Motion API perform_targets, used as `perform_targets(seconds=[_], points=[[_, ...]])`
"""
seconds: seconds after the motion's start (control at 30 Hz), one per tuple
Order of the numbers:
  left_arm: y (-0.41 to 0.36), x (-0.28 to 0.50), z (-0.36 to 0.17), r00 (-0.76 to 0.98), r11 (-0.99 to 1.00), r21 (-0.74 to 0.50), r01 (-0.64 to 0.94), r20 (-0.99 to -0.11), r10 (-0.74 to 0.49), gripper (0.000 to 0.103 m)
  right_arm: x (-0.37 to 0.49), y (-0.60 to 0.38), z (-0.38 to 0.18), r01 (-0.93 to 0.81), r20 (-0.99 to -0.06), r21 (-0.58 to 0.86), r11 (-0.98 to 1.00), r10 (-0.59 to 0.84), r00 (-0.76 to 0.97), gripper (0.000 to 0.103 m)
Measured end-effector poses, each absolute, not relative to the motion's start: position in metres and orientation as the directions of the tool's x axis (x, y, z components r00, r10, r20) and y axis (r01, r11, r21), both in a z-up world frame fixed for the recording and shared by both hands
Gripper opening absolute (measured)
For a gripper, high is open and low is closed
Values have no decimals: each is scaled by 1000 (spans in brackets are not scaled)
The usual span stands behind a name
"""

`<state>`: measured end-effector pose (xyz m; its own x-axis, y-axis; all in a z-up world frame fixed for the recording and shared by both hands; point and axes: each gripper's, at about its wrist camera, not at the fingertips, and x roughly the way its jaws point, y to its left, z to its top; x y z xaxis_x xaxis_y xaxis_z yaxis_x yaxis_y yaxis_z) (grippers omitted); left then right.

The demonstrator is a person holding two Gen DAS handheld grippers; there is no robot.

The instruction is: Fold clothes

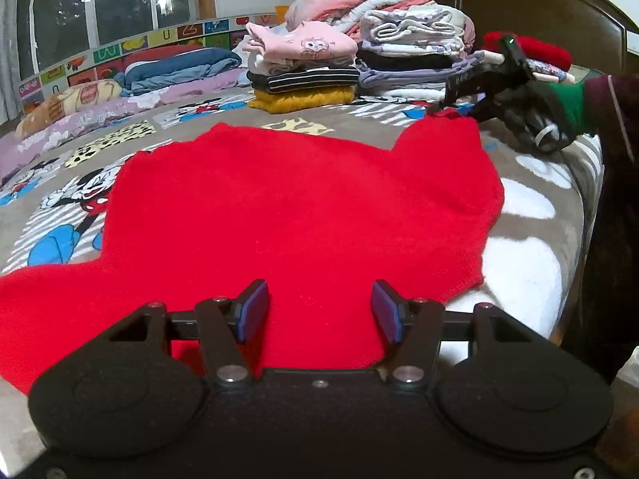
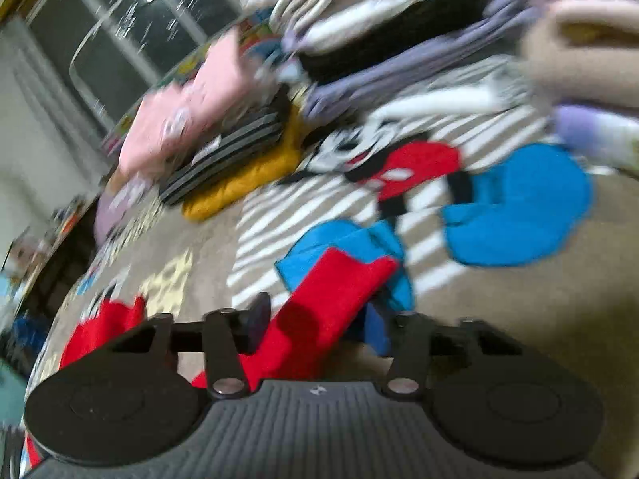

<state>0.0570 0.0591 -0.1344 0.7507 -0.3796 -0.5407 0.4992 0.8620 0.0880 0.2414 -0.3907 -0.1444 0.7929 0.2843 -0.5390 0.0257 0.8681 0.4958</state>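
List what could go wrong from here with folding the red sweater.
1. The right gripper has only a narrow strip of the red sweater between its fingers, so the cloth may slip out when pulled.
2. The left gripper is open above the hem, holding nothing, so the near edge could drag and bunch.
3. The folded piles sit close behind the sweater; a sweep of the sleeve might knock them over.

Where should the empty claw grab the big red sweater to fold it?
Probably the near hem of the red sweater, straight ahead of the open left claw. It lies flat there, and the right claw is at the far corner.
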Motion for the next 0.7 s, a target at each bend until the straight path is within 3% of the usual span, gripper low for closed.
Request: perform_targets(seconds=[0.03,0.1,0.2,0.27,0.33,0.43,0.6,0.7], points=[[60,58,-135,751,863,89,497,-542,-376,57,247,-387,-144,1,-547,475,880,295,783,8],[62,58,-135,751,865,87,493,-544,-373,57,248,-374,-134,-57,-540,350,935,251,803,8],[65,56,-136,749,865,84,495,-546,-375,57,232,-357,-117,-139,-422,191,972,209,882,8],[65,55,-136,746,863,85,498,-548,-377,57,245,-355,-133,-110,-524,174,979,186,831,9],[67,53,-135,746,863,80,498,-547,-379,57,249,-360,-138,-72,-553,191,979,167,816,23],[69,49,-132,750,862,85,500,-540,-382,57,239,-362,-121,-23,-492,204,979,122,862,40],[71,45,-128,758,861,89,500,-526,-386,57,201,-331,-98,-148,-443,184,972,217,870,40],[73,43,-126,761,864,82,497,-520,-388,57,185,-293,-106,-258,-517,114,959,279,809,36]])
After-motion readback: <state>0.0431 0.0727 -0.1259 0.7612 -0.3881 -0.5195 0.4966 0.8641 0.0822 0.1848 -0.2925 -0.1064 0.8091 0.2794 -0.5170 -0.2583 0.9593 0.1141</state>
